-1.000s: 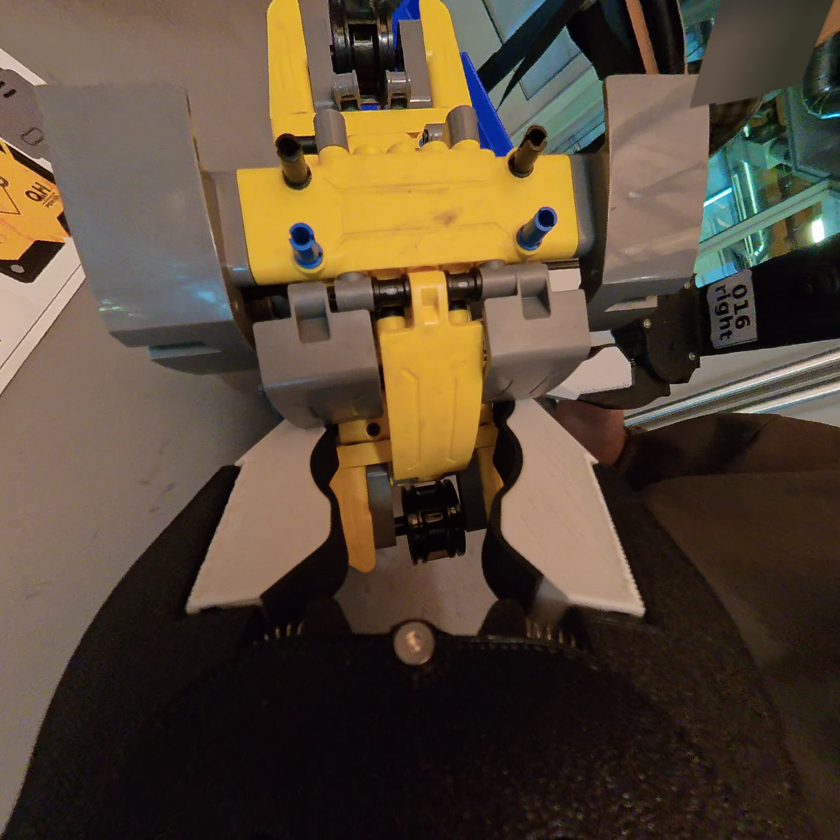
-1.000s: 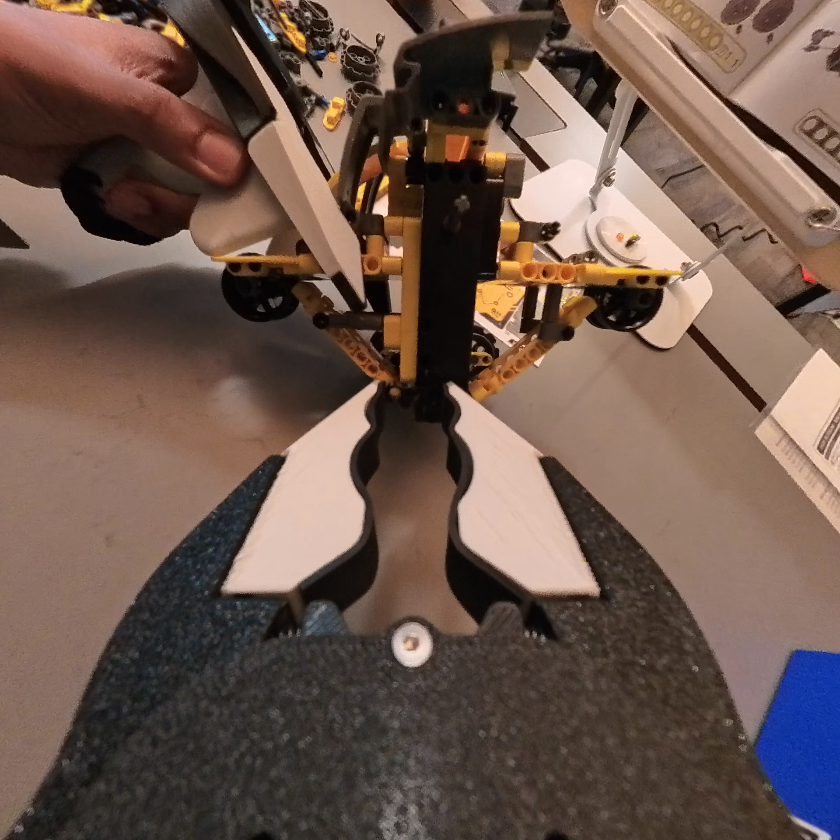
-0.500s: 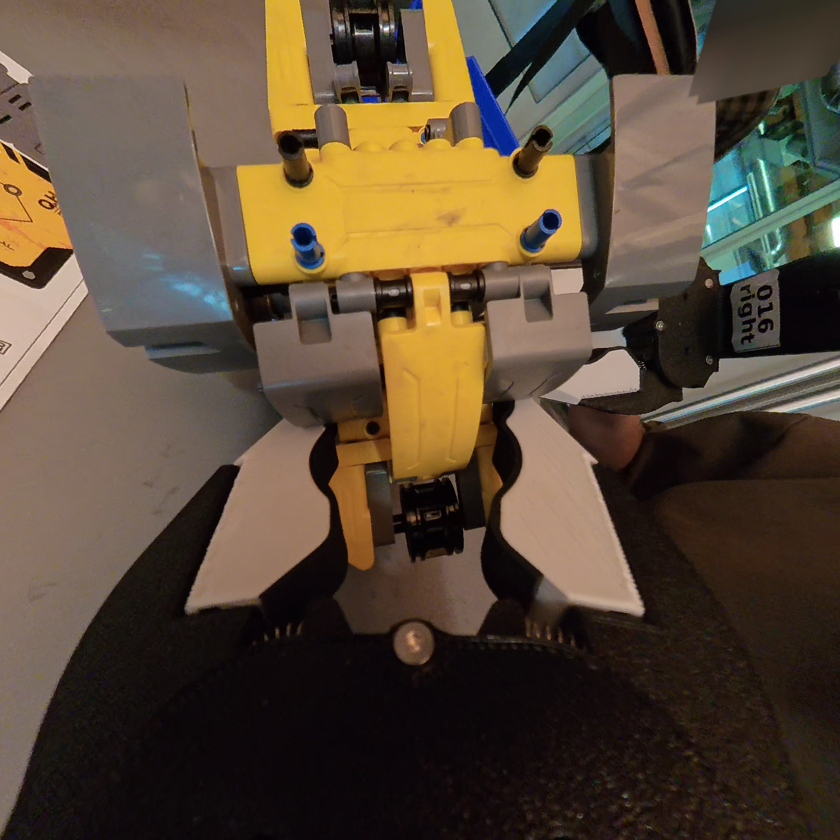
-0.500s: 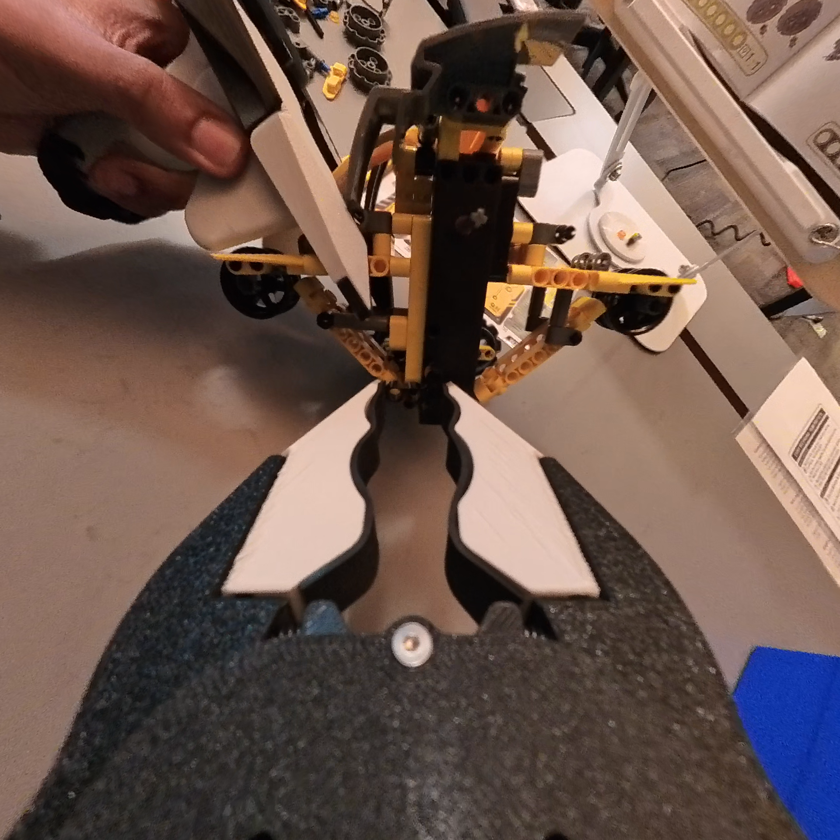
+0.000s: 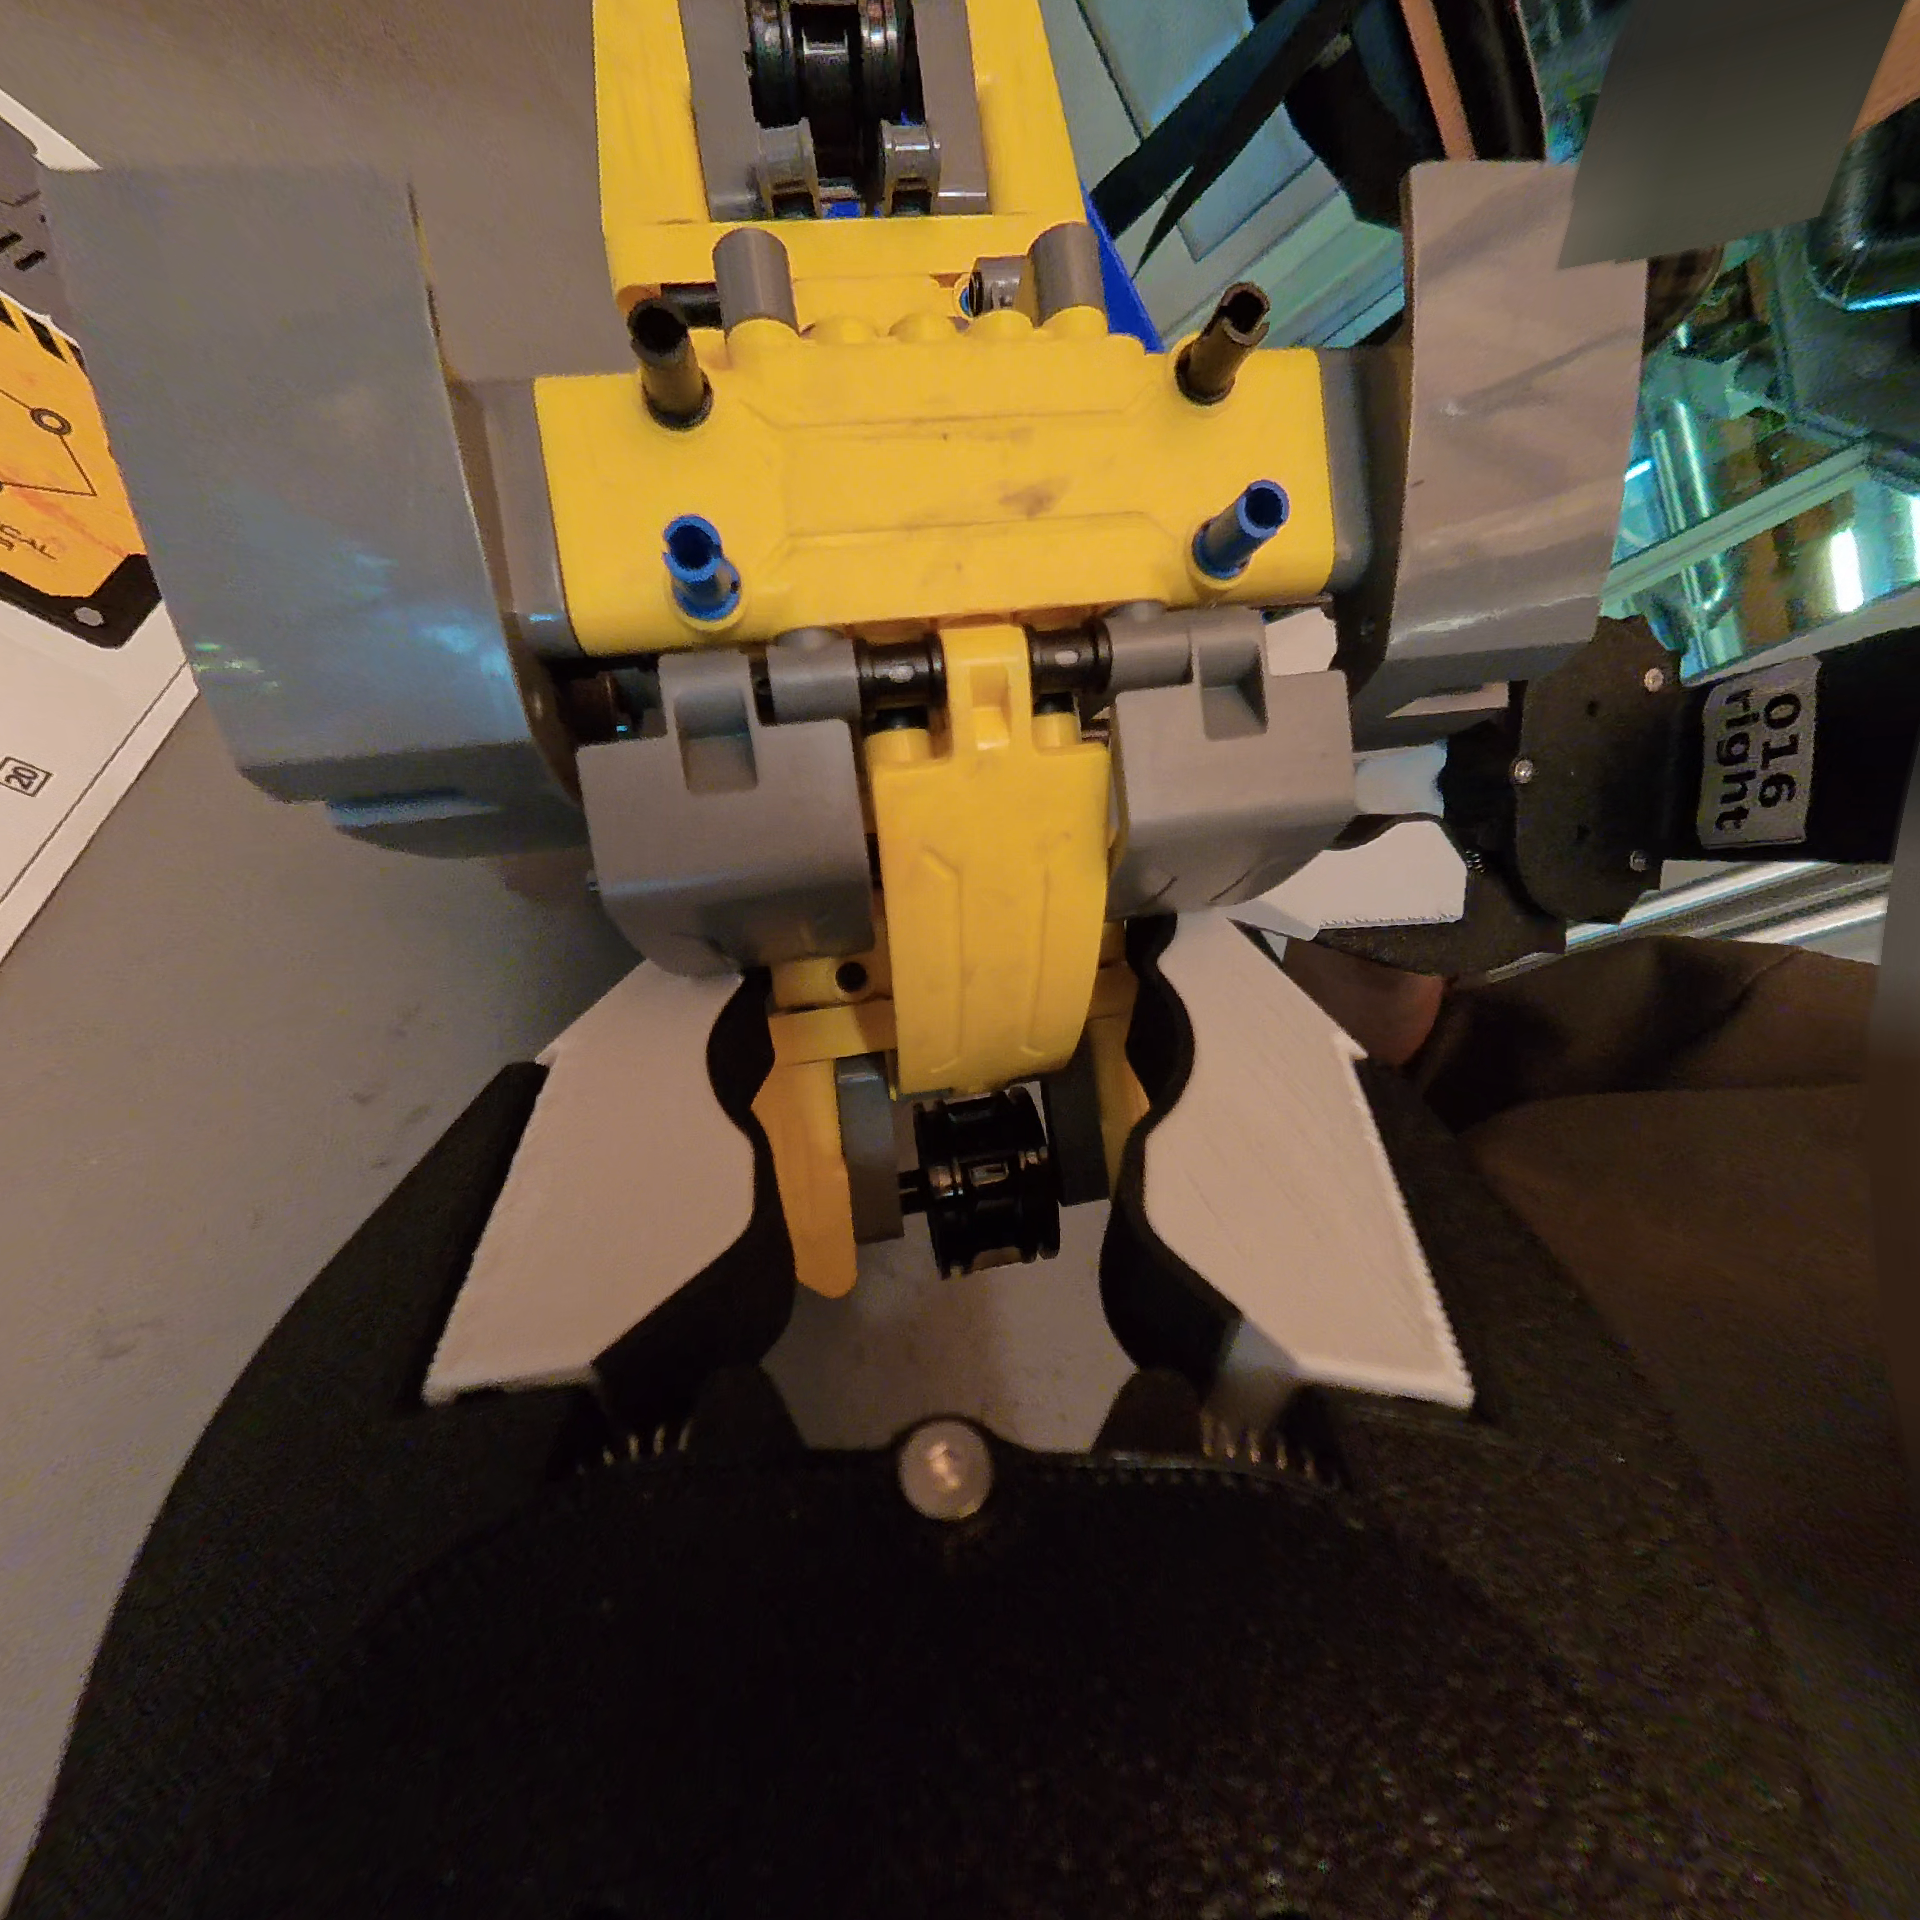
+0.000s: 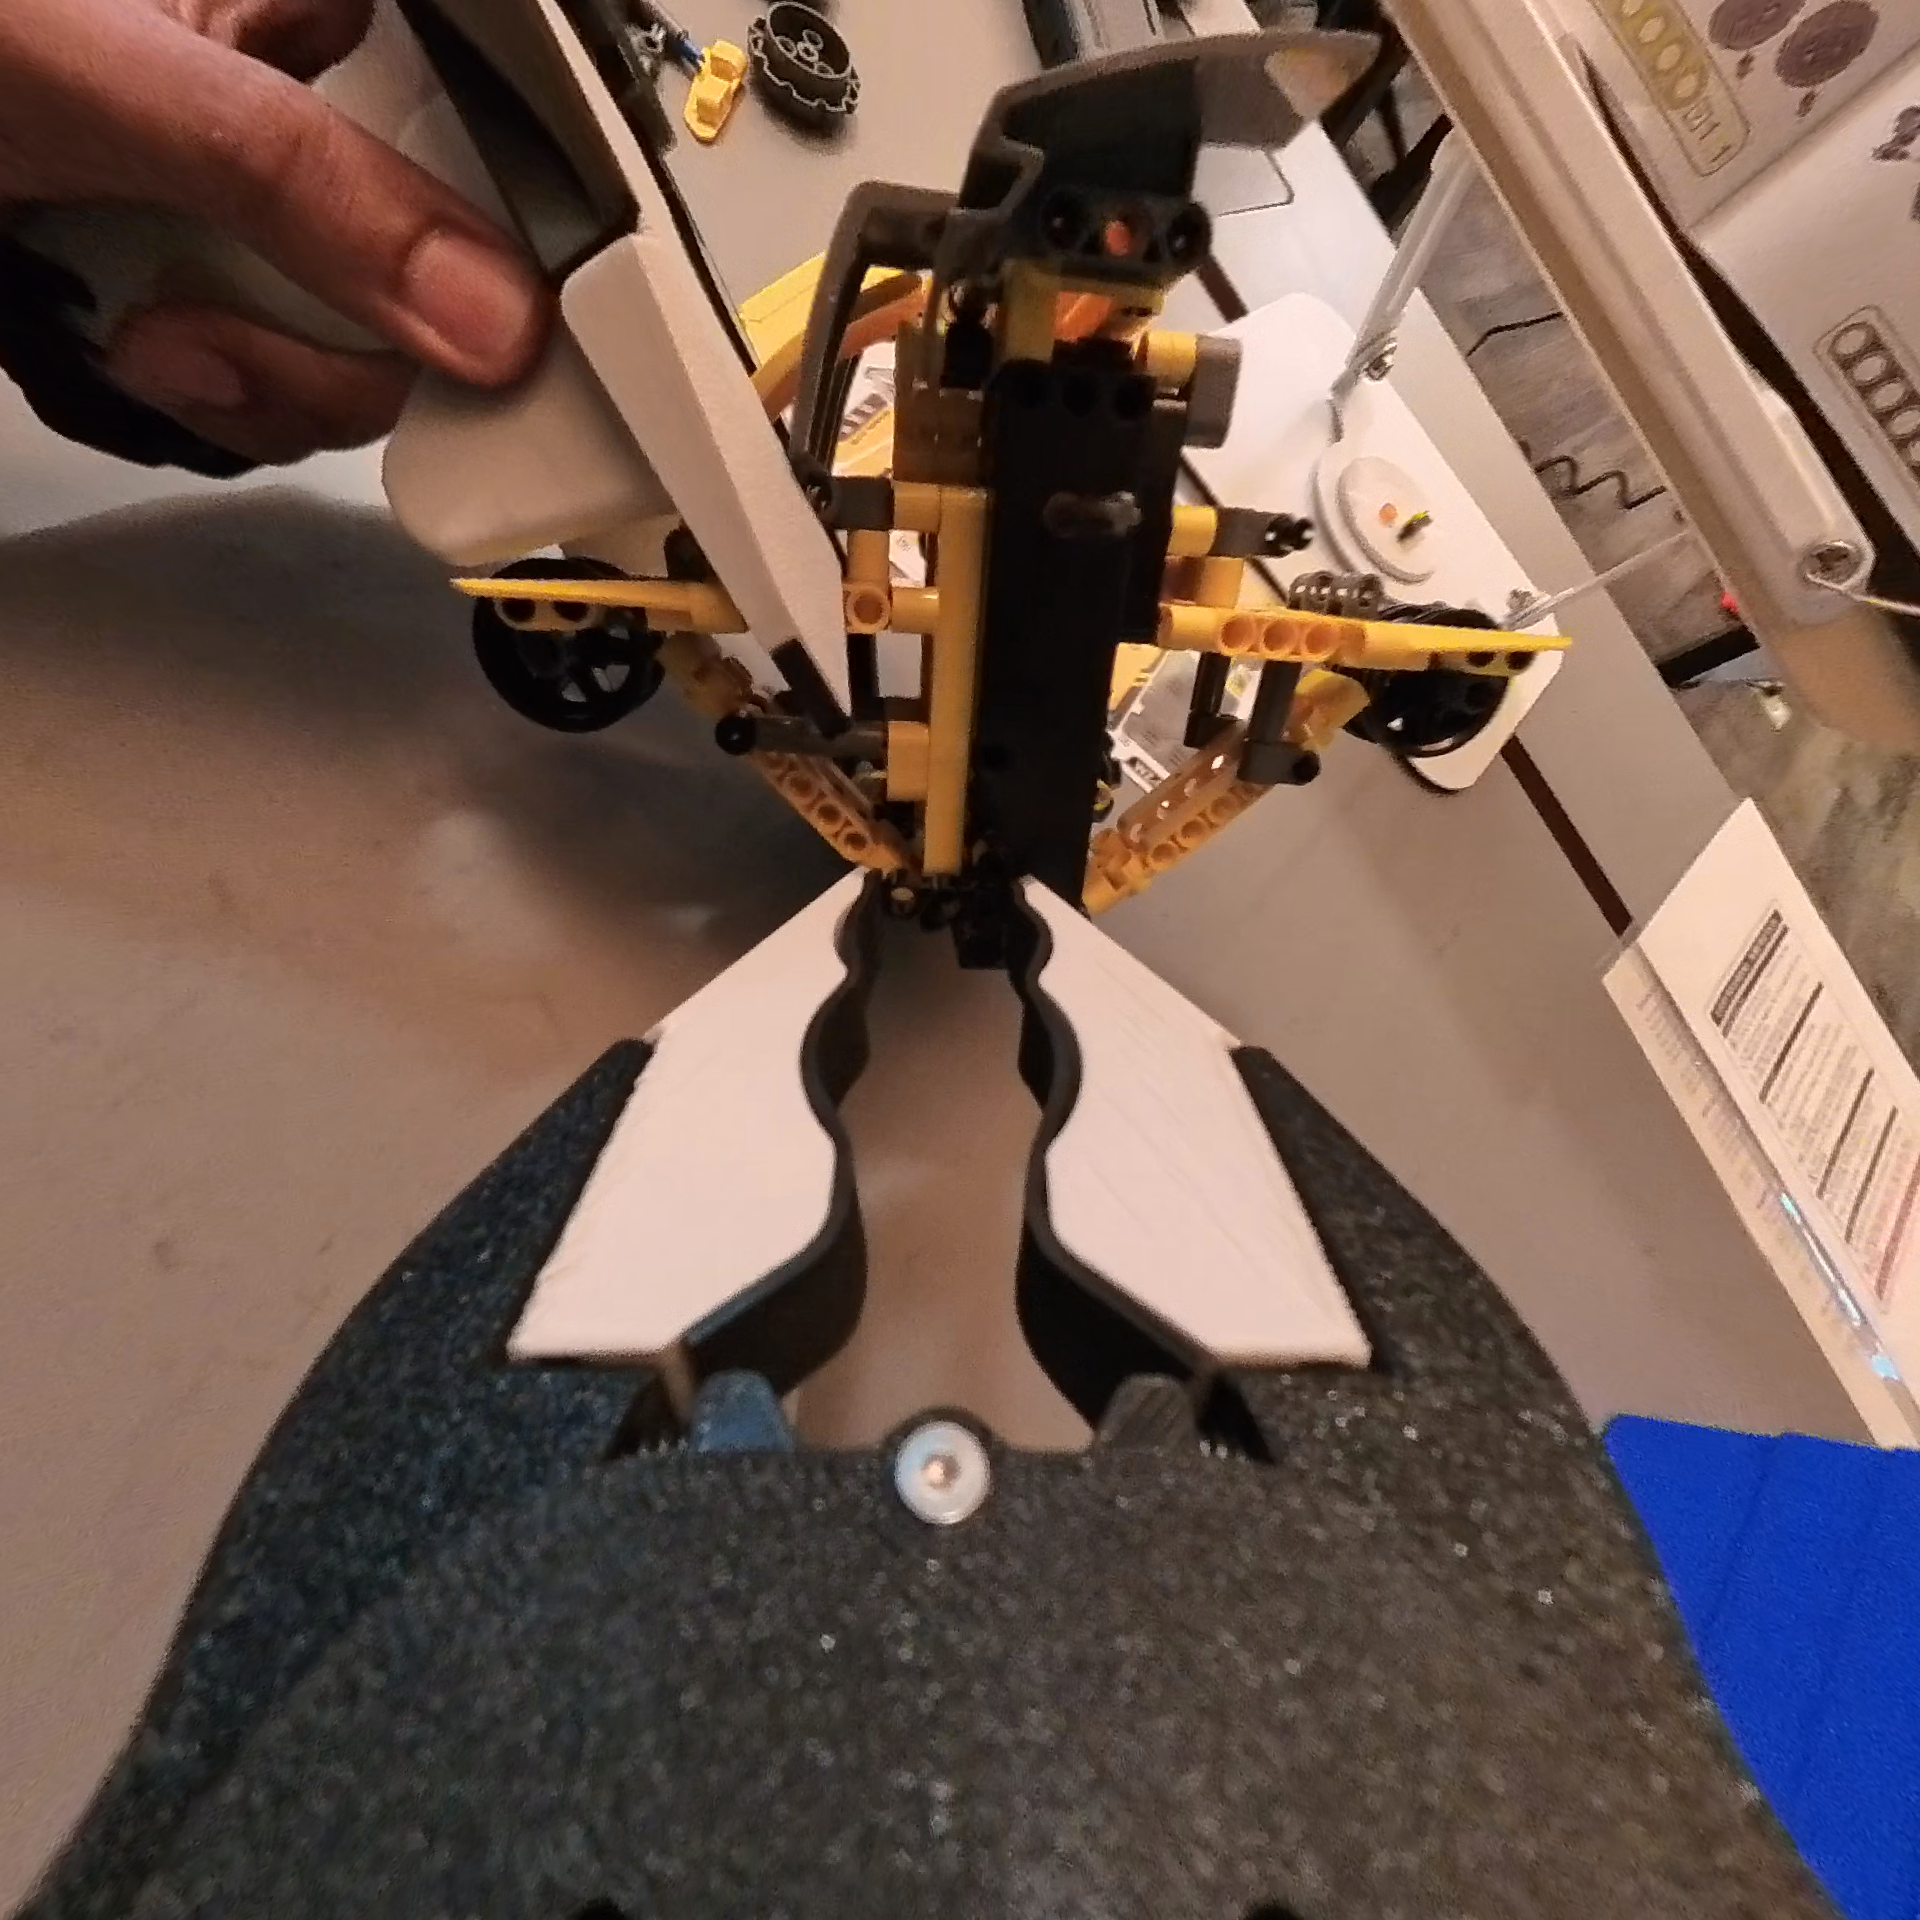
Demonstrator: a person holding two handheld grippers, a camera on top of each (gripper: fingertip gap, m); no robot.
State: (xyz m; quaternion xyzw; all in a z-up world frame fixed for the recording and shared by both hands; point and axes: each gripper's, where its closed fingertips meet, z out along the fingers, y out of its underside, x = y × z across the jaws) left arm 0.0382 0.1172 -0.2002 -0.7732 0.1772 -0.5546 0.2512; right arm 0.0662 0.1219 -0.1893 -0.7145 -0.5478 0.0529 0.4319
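A yellow, grey and black toy brick vehicle is held off the grey table between both grippers. My left gripper is shut on its yellow and grey end, with a small black wheel between the white fingers. My right gripper is shut on the tip of the model's black underside beam. Small black wheels stick out on both sides. The left gripper, with a hand on it, shows at the upper left of the right wrist view. The right gripper shows at the right of the left wrist view.
A white booklet with a yellow picture lies on the table at the left. Loose brick parts lie at the far edge. A white round lamp base, a printed sheet and a blue cloth are at the right. About 4 cm separates my left fingertips from my right.
Both grippers keep their hold on the model. The background has shifted a little in both views: the pair and the model have moved slightly together.
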